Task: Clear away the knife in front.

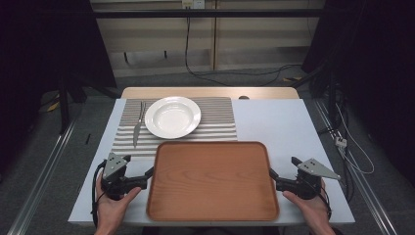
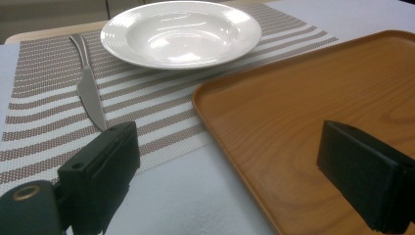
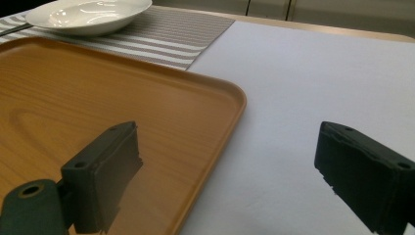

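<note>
Straddling the wooden tray [image 1: 213,181] with both grippers, I am holding my left gripper [image 1: 149,172] spread wide over the tray's left rim and my right gripper [image 1: 272,175] spread wide over its right rim, neither pinching it. Beyond the tray's far edge, a white plate [image 1: 172,116] and knife [image 1: 137,131] are lying on a striped placemat [image 1: 215,122].

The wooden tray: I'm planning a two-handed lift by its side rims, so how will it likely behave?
The wooden tray looks rigid, so it probably won't flex. It holds nothing, so likely light. Its smooth, rounded rim may slip in the pads. The left gripper and right gripper stand open at opposite edges; uneven lifting could tilt it.
</note>
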`<action>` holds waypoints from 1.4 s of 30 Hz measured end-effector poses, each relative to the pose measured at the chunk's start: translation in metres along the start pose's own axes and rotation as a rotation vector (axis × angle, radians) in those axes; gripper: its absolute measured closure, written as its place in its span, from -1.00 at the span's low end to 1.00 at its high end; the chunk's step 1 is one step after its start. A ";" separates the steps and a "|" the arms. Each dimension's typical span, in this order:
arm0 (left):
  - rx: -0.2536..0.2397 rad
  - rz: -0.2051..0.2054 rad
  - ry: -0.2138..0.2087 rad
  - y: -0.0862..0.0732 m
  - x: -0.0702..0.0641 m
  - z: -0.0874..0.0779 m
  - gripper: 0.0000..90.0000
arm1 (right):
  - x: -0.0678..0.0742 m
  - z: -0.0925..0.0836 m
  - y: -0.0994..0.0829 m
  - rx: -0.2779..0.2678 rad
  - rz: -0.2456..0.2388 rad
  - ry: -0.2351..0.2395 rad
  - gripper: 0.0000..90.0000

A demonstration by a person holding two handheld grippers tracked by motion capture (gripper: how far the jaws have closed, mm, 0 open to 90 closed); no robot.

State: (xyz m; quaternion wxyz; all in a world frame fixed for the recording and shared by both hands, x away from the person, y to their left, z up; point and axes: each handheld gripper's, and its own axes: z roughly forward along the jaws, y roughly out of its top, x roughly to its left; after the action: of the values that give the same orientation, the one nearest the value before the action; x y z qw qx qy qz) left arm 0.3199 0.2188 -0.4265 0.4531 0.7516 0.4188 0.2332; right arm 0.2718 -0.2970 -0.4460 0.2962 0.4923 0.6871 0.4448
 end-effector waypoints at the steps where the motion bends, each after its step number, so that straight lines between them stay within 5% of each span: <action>1: 0.000 0.000 0.000 0.000 0.000 0.000 -0.81 | 0.000 0.000 0.000 0.003 0.001 0.002 -0.80; 17: 0.002 0.018 0.017 0.011 0.004 0.005 -0.83 | 0.000 0.001 0.000 0.003 0.009 0.007 -0.80; 29: 0.036 0.020 0.023 0.030 0.023 0.021 -0.82 | -0.002 0.000 -0.001 0.004 0.017 0.008 -0.79; 32: 0.030 -0.022 0.019 0.039 0.035 0.026 -0.81 | -0.003 0.000 -0.001 0.004 0.022 0.009 -0.79; 42: 0.017 -0.039 0.039 0.065 0.055 0.032 -0.75 | -0.002 0.003 -0.001 0.008 0.026 0.010 -0.80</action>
State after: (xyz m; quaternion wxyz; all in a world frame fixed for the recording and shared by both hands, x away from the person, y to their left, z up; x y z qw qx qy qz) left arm 0.3996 0.2339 -0.3864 0.4430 0.7425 0.4439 0.2355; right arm 0.2746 -0.2983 -0.4477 0.2848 0.5001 0.6838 0.4485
